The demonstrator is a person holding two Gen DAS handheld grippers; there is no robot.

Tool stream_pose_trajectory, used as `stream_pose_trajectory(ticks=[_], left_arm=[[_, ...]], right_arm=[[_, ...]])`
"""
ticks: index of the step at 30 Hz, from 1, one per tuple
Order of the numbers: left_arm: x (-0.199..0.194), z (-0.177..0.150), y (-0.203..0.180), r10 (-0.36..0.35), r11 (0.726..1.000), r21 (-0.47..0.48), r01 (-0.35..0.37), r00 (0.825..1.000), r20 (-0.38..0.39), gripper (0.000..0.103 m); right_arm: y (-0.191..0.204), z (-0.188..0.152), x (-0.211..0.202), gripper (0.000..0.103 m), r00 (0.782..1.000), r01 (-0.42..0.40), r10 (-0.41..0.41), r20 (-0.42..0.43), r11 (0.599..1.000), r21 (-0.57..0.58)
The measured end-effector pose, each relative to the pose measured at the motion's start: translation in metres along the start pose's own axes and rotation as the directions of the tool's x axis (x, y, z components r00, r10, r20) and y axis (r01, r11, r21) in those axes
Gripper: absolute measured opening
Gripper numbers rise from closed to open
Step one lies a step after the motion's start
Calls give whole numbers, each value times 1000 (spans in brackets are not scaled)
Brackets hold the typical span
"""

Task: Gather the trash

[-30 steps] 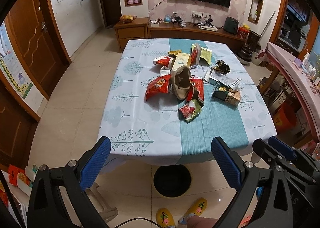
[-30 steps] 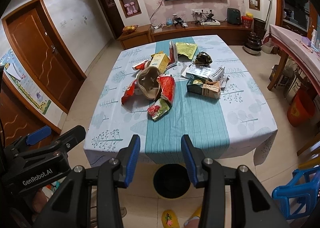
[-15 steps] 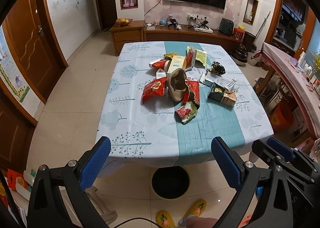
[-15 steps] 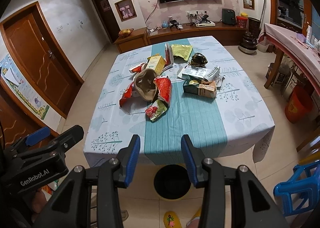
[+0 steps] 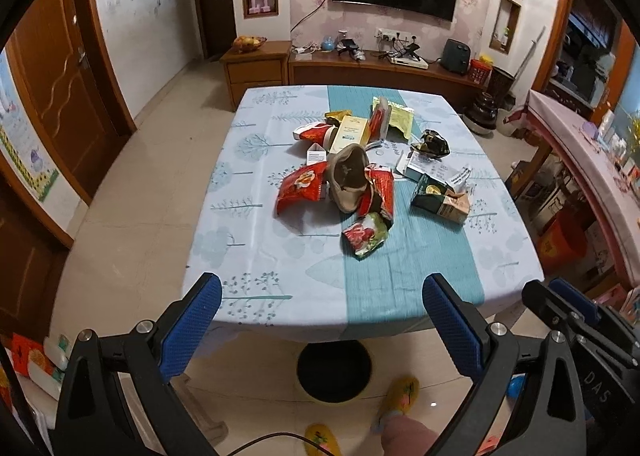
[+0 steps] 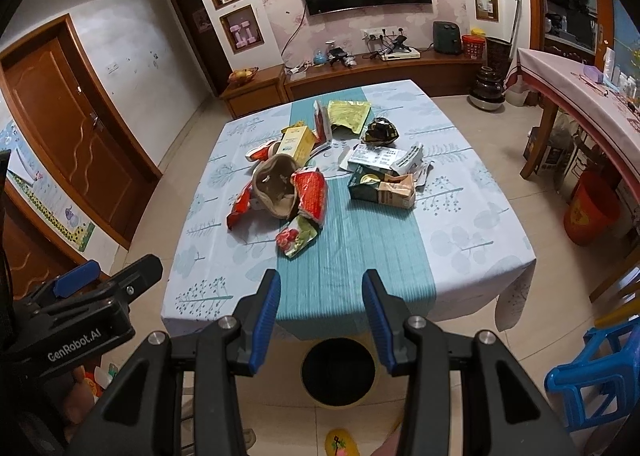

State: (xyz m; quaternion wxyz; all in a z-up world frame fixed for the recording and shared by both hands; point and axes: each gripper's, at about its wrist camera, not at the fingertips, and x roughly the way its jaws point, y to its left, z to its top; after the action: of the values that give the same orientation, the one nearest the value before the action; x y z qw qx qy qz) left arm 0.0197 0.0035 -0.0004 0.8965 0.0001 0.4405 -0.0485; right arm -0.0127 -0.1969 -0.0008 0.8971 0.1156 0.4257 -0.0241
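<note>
Your left tool gapes wide and your right tool half open, both empty. Wrappers mid-bench are light, crinkly, slippery: pinch a raised edge.

Trash heap on clothed table

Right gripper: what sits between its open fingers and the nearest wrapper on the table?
Nothing. In the right wrist view, only bare teal-striped tablecloth lies between the right gripper and the small red-green wrapper. The left wrist view shows the same.
</note>
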Motion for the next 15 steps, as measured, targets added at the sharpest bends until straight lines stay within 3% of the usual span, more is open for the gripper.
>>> stream_pose_trajectory(ticks=[10,15], left_arm=[[46,39,-20,36,993,-115,-40,999,-36,100],[85,60,-42,86,994,-62,-90,995,-57,100]], right_arm=[[-30,49,35,43,998,-53,51,-36,997,-60],[-60,95,70,43,992,-108,100,-83,989,-100]])
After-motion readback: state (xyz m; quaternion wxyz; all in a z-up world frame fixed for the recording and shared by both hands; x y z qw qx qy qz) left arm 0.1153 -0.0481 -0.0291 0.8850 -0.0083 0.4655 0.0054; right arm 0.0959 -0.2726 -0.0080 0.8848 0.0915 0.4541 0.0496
